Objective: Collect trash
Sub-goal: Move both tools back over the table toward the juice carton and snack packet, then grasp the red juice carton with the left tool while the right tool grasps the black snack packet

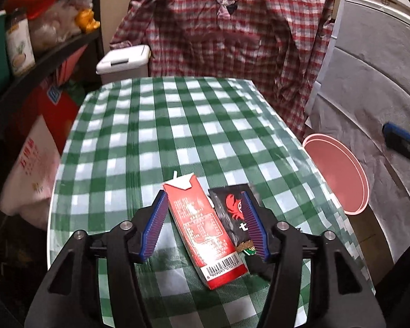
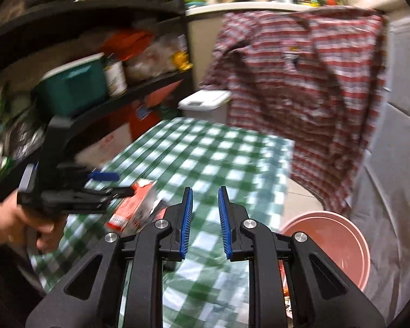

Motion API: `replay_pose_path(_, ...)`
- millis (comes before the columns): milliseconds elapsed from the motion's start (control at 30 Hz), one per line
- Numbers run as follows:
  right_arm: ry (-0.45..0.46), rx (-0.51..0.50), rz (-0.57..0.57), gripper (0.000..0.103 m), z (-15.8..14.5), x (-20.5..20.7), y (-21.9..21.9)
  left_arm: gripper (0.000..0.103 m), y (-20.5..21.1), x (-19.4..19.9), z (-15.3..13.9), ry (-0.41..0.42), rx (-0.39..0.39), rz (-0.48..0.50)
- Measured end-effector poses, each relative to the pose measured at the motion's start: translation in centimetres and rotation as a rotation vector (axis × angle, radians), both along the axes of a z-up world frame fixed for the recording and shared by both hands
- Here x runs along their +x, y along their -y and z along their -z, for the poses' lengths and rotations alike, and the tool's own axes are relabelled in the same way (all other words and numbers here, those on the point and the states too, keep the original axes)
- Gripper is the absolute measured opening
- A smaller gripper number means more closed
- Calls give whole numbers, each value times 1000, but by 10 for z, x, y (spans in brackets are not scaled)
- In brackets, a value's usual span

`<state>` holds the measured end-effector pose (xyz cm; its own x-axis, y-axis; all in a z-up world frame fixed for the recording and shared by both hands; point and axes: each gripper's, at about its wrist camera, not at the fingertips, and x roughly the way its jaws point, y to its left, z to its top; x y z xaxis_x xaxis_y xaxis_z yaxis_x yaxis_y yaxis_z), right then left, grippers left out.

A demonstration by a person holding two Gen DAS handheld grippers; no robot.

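Left gripper (image 1: 203, 225): black frame, blue ribbed pads, fingers spread wide around two items at lower centre of the left wrist view, gripping neither.

Item one: flattened red-and-white paper drink carton (image 1: 205, 229), lying on the green-and-white checked tablecloth (image 1: 177, 125); barcode at its near end reads roughly "6 909095 010", and the small white print on the red face is illegible.

Item two: black foil sachet with a red crab-like emblem (image 1: 233, 213), just right of the carton, against the right pad.

Right gripper (image 2: 204, 222): fingers parted with nothing between them, above the cloth at lower centre of its view.

Round pink plastic basin (image 2: 339, 243): lower right, beside the table.

White lidded bin (image 1: 123, 61): upper left, beyond the table.

Red plaid shirt (image 1: 227, 35): hanging at top centre.
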<state>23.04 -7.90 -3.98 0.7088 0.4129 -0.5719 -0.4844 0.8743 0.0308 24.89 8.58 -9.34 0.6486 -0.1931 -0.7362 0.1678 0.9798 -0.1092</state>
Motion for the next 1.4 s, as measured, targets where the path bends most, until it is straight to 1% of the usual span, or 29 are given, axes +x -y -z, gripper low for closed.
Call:
replay_pose_path(133, -34, -65, -125, 21, 20, -6, -27, 57, 6, 3, 11, -38, 23, 18)
replay_pose_path(267, -76, -156, -245, 25, 45, -12, -52, 57, 7, 5, 18, -63, 23, 28)
replay_pose_path(367, -109, -221, -307, 33, 61, -16, -66, 57, 6, 7, 23, -79, 25, 37)
replay_pose_path(500, -131, -295, -345, 33, 79, -14, -78, 57, 5, 8, 29, -93, 32, 45)
replay_pose_path(600, -143, -326, -344, 33, 86, -11, -81, 57, 4, 8, 30, -93, 36, 54)
replay_pose_path(667, -149, -338, -338, 33, 89, -7, -82, 57, 2, 9, 33, -107, 33, 50)
replay_pose_path(733, -154, -344, -330, 33, 91, -4, -81, 57, 0, 11, 36, -118, 49, 41)
replay_pose_path(767, -155, -345, -327, 33, 91, -2, -82, 57, -2, 11, 37, -123, 41, 41)
replay_pose_path(800, -157, -347, -322, 33, 91, -1, -81, 56, -4, 12, 37, -126, 34, 40)
replay_pose_path(833, -160, -350, -317, 33, 92, 0, -81, 50, -5, 12, 37, -127, 31, 39)
replay_pose_path(900, -170, -354, -308, 28, 94, 2, -80, 48, -6, 12, 37, -126, 29, 39)
replay_pose_path(967, -178, -355, -302, 14, 95, 3, -78, 46, -7, 12, 36, -126, 27, 38)
replay_pose_path(1067, -172, -350, -287, 5, 92, 5, -75, 42, -7, 11, 33, -118, 30, 32)
replay_pose_path(1400, -143, -283, -210, 4, 68, 7, -54, 40, -17, 8, 11, -60, 21, -23)
